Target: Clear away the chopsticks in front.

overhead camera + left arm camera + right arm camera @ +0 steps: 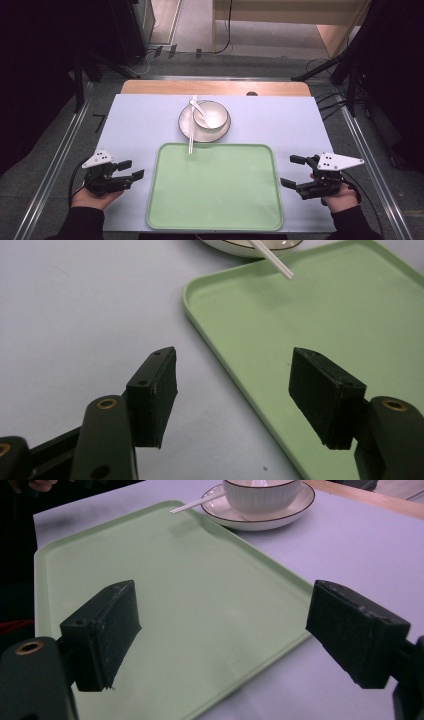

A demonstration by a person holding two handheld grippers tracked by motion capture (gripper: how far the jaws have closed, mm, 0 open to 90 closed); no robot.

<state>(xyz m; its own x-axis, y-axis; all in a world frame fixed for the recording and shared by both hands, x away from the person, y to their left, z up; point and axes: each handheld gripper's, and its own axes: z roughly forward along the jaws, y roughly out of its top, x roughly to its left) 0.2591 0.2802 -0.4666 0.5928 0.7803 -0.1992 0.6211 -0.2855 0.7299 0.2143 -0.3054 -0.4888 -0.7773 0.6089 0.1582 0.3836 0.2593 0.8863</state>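
Observation:
A light green tray (215,220) lies empty at the near middle of the table. Behind it a white plate (186,126) carries a white bowl (216,111) with a white spoon (200,111) in it. White chopsticks (192,131) lie across the plate, their tips over the tray's far rim. My left gripper (131,169) sits left of the tray, open, nothing between its jaws. My right gripper (293,171) sits right of the tray, open and empty too. The tray (320,310) and a chopstick tip (278,263) appear ahead of the left jaws; tray (165,575), plate (295,505) and bowl (262,496) ahead of the right jaws.
A pale lavender mat (145,125) covers the table, with a strip of bare wood (215,88) along the far edge. Metal rails (60,155) run along both sides on the floor, and dark stands and cables sit beyond the table.

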